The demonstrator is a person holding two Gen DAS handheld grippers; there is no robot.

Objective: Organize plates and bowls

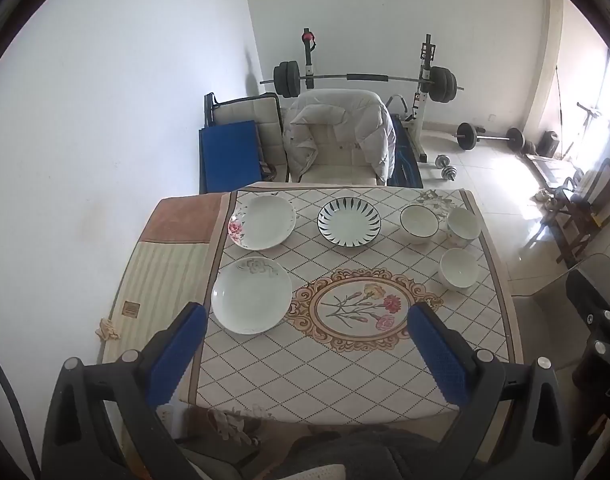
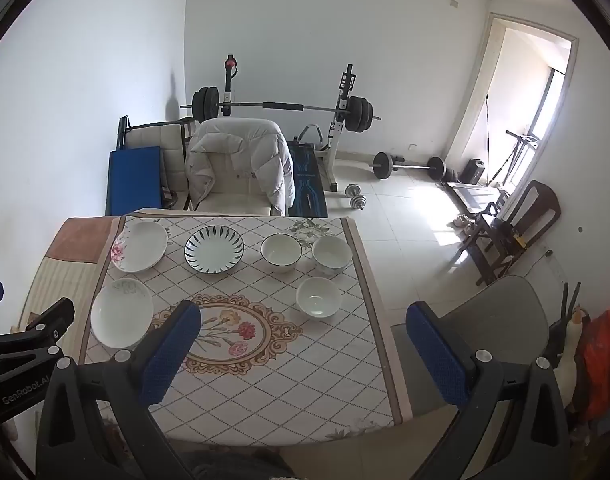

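Note:
Three plates and three bowls lie apart on a table with a flowered cloth (image 1: 325, 364). A pink-flowered plate (image 1: 262, 222) is far left, a blue-rayed plate (image 1: 349, 222) beside it, and a grey-flowered plate (image 1: 251, 295) nearer. A dark-rimmed bowl (image 1: 419, 223), a patterned bowl (image 1: 463, 225) and a plain white bowl (image 1: 460, 273) stand to the right. My left gripper (image 1: 307, 320) hovers open above the near table, its left finger close to the grey-flowered plate. My right gripper (image 2: 305, 320) is open over the table's right edge, holding nothing, with the plain white bowl (image 2: 318, 297) between and beyond its fingers.
A chair draped with a white padded jacket (image 1: 341, 136) stands behind the table. A grey chair (image 2: 493, 320) is at the table's right side. A barbell rack (image 1: 365, 78), dumbbells (image 1: 447, 166) and folded chairs fill the room beyond.

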